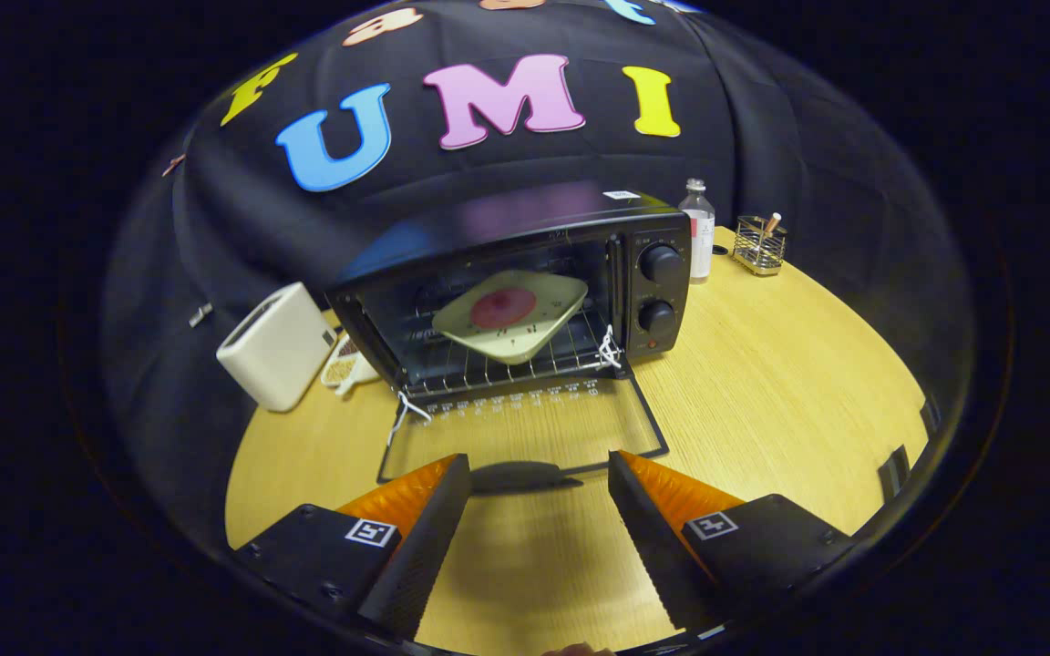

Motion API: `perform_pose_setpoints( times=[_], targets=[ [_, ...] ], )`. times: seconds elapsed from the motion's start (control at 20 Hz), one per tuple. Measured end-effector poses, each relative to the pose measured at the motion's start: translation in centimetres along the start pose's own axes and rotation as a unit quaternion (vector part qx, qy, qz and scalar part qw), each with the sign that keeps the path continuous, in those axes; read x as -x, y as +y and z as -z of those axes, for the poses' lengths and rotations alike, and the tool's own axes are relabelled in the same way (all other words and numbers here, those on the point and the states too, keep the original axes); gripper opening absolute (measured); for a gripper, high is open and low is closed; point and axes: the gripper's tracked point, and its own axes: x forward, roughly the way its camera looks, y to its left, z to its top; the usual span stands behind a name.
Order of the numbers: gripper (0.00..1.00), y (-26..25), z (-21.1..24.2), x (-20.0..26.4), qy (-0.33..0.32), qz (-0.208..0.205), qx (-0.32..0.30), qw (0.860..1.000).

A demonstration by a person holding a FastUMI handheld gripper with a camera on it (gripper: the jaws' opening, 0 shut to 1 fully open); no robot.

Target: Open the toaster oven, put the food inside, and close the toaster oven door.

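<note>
oven open, plate of food on the rack, my gripper (539,474) spread wide and holding nothing.

from here i see the toaster oven (525,301) on the wooden table (762,383) with its glass door (525,428) folded flat toward me, the door handle (520,476) lying between my fingertips without touching either. the plate (511,314) with a red round of food (504,308) sits tilted on the wire rack inside. a white toaster (277,346) stands left of the oven, a bottle (697,232) and a wire holder (759,244) to the right behind it.
</note>
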Motion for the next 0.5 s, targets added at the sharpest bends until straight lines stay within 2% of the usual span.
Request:
perform_pose_setpoints(
  times=[0.2,0.5],
  targets=[
    [1.00,-0.6,4.6,-0.9,0.051,0.016,0.053,0.997],
    [1.00,-0.4,7.0,-4.2,0.097,0.018,0.065,0.993]
  ],
)
